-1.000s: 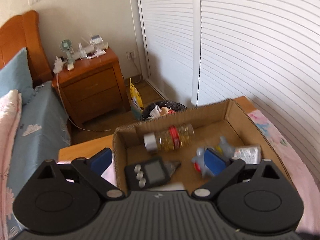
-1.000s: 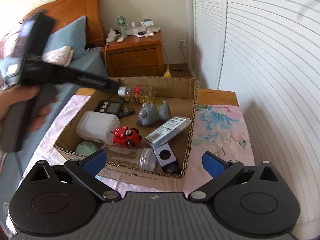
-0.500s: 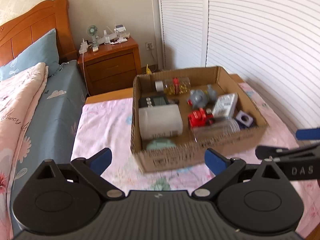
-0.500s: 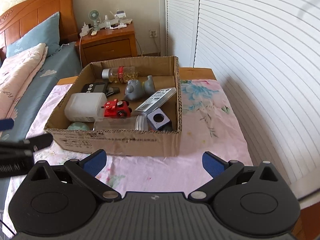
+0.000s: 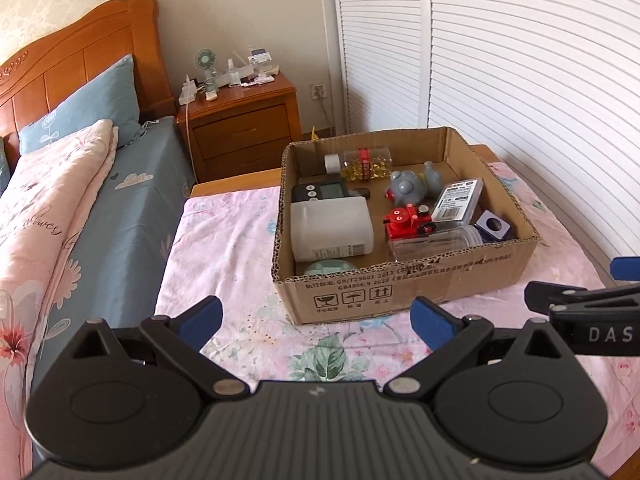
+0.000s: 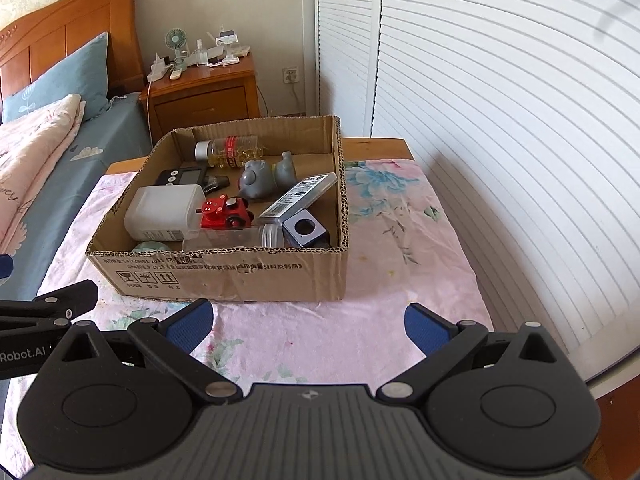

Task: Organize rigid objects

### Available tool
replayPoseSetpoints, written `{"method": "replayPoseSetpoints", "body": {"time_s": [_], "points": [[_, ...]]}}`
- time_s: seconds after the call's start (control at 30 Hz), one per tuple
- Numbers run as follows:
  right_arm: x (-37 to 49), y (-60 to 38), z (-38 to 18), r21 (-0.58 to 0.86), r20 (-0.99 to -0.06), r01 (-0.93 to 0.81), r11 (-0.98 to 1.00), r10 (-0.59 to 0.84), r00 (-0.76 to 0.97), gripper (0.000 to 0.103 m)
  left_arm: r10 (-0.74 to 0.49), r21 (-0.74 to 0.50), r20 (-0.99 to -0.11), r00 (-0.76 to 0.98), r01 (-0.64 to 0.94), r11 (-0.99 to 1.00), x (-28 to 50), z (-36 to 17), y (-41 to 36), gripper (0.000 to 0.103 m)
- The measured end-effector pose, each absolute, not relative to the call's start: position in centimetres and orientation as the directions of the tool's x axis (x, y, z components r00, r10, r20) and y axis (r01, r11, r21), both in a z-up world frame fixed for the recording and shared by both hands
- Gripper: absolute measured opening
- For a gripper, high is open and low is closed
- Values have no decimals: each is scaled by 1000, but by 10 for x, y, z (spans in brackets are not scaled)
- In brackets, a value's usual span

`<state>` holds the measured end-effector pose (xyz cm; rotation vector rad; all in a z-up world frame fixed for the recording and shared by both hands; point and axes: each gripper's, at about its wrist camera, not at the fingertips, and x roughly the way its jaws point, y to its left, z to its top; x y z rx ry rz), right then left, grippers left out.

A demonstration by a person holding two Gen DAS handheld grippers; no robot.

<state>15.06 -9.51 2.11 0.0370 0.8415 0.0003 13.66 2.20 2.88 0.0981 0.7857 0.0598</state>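
Observation:
A cardboard box (image 5: 408, 292) (image 6: 224, 276) stands on a table with a pink floral cloth. Inside lie a white plastic jug (image 5: 330, 228) (image 6: 164, 212), a red toy car (image 5: 408, 222) (image 6: 226, 212), a capsule bottle (image 5: 360, 164) (image 6: 228, 151), a grey figure (image 5: 412, 186) (image 6: 266, 180), a black timer (image 5: 318, 193), a labelled case (image 5: 458, 200) (image 6: 298, 199), a clear jar (image 5: 436, 242) and a blue-grey cube (image 5: 494, 227) (image 6: 306, 231). My left gripper (image 5: 316, 322) is open and empty in front of the box. My right gripper (image 6: 308, 324) is open and empty too.
A bed with a pink quilt (image 5: 44, 216) and blue pillow (image 5: 84, 112) lies to the left. A wooden nightstand (image 5: 244, 120) with a small fan stands behind the table. White louvred doors (image 5: 520, 80) run along the right. Bare cloth (image 6: 404, 240) spreads right of the box.
My left gripper has drawn back from over the box to the table's near side. My right gripper has pulled back too. Both stay open and empty; the box contents have not moved.

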Motion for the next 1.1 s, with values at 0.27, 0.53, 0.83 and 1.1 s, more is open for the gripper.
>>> {"method": "replayPoseSetpoints", "body": {"time_s": [0.27, 0.53, 0.83, 1.1], "points": [[147, -95, 23, 37, -739, 14, 999, 17, 674, 103, 83, 103, -709, 701, -13, 995, 137, 29, 20, 100], [146, -96, 25, 41, -735, 14, 999, 21, 678, 103, 78, 101, -707, 703, -9, 995, 137, 30, 19, 100], [143, -96, 27, 45, -730, 10, 999, 26, 683, 103, 77, 98, -707, 703, -11, 995, 135, 31, 19, 100], [142, -94, 27, 44, -728, 8, 999, 26, 685, 103, 77, 92, -713, 697, -16, 996, 135, 30, 20, 100]]}}
